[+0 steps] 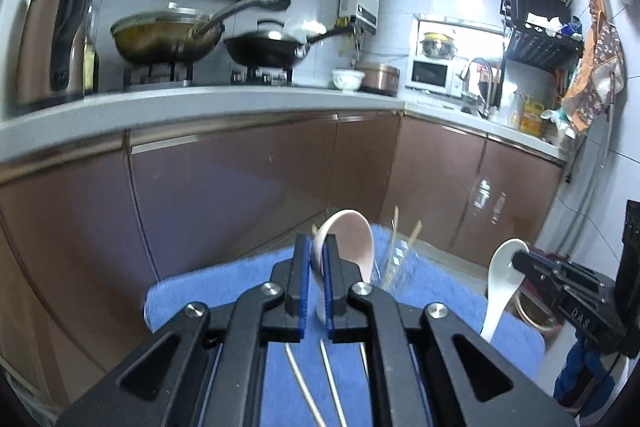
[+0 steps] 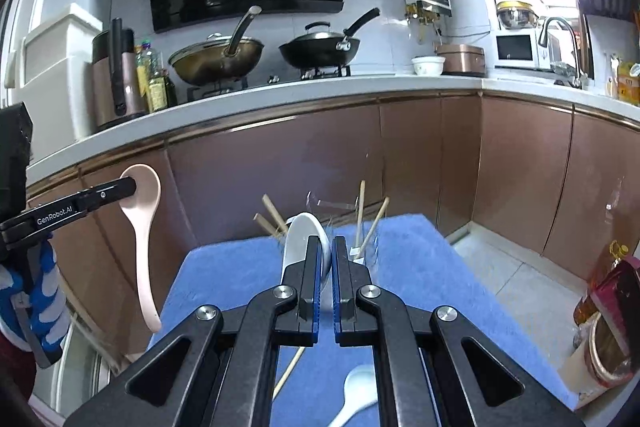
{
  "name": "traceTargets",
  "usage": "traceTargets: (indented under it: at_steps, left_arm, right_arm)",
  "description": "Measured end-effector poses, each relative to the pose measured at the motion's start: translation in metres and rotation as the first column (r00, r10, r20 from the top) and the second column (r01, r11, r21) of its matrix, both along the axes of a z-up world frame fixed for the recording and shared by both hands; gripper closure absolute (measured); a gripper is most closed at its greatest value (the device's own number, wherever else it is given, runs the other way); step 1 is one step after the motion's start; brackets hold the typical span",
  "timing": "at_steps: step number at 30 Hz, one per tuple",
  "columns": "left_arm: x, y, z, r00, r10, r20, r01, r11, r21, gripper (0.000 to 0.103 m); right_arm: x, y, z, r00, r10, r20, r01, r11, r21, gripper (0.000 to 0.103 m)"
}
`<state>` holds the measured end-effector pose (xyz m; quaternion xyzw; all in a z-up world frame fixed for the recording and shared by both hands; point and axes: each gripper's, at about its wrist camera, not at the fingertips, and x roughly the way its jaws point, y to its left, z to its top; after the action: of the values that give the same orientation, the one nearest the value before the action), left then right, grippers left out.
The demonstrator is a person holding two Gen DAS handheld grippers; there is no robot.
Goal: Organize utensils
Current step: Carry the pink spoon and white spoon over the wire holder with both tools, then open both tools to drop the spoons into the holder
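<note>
My left gripper (image 1: 318, 247) is shut on a pink ceramic spoon (image 1: 352, 239), held bowl-up above the blue cloth (image 1: 224, 279); it also shows at the left of the right wrist view (image 2: 142, 227). My right gripper (image 2: 327, 247) is shut on a white ceramic spoon (image 2: 300, 239), also seen in the left wrist view (image 1: 502, 283). A clear glass (image 2: 344, 227) with several wooden chopsticks (image 2: 361, 203) stands at the cloth's far edge, just beyond both spoons. Loose chopsticks (image 1: 304, 383) and another white spoon (image 2: 356, 395) lie on the cloth.
Brown cabinet doors (image 2: 320, 163) and a counter with two woks (image 2: 216, 59) face the cloth-covered table. A copper-rimmed container (image 2: 608, 347) and an oil bottle (image 2: 608, 279) stand on the floor at right.
</note>
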<state>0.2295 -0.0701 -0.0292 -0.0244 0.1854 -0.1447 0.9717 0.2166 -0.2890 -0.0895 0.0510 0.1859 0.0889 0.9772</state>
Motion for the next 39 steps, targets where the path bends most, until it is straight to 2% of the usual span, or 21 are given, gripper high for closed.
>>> traceTargets:
  at_steps: [4, 8, 11, 16, 20, 27, 32, 34, 37, 39]
  left_arm:
    - [0.029, -0.025, 0.009, 0.995, 0.059, 0.081, -0.061, 0.998, 0.024, 0.098]
    - [0.061, -0.052, 0.005, 0.982, 0.114, 0.151, -0.122, 0.991, 0.050, 0.098]
    - [0.088, -0.073, -0.007, 0.969, 0.157, 0.188, -0.173, 0.983, 0.068, 0.097]
    - [0.124, -0.092, -0.042, 0.960, 0.213, 0.182, -0.232, 0.968, 0.090, 0.097]
    - [0.138, -0.101, -0.064, 0.952, 0.234, 0.195, -0.258, 0.960, 0.108, 0.097]
    - [0.142, -0.109, -0.092, 0.945, 0.239, 0.223, -0.267, 0.958, 0.105, 0.096]
    - [0.144, -0.105, -0.108, 0.956, 0.232, 0.181, -0.251, 0.964, 0.092, 0.093]
    - [0.142, -0.104, -0.110, 0.959, 0.226, 0.170, -0.242, 0.967, 0.082, 0.090]
    - [0.138, -0.100, -0.106, 0.956, 0.228, 0.186, -0.242, 0.969, 0.055, 0.078]
    - [0.134, -0.098, -0.101, 0.953, 0.232, 0.194, -0.245, 0.968, 0.047, 0.074]
  right_arm:
    - [0.029, -0.004, 0.011, 0.998, -0.041, 0.057, 0.041, 0.999, -0.010, 0.098]
    - [0.067, -0.008, 0.017, 0.987, -0.101, 0.123, 0.103, 0.995, -0.014, 0.098]
    - [0.096, -0.009, 0.012, 0.981, -0.129, 0.144, 0.133, 0.991, -0.019, 0.098]
    - [0.138, -0.012, -0.004, 0.979, -0.140, 0.151, 0.145, 0.989, -0.022, 0.098]
    - [0.162, -0.008, -0.025, 0.980, -0.136, 0.144, 0.143, 0.989, -0.040, 0.098]
    - [0.172, 0.005, -0.059, 0.987, -0.115, 0.111, 0.125, 0.989, -0.081, 0.096]
    - [0.169, 0.006, -0.071, 0.992, -0.107, 0.071, 0.113, 0.990, -0.079, 0.088]
    - [0.169, 0.005, -0.073, 0.992, -0.110, 0.066, 0.115, 0.990, -0.077, 0.083]
    - [0.163, 0.002, -0.070, 0.991, -0.118, 0.068, 0.122, 0.991, -0.062, 0.080]
    - [0.162, 0.000, -0.066, 0.990, -0.121, 0.074, 0.125, 0.991, -0.049, 0.072]
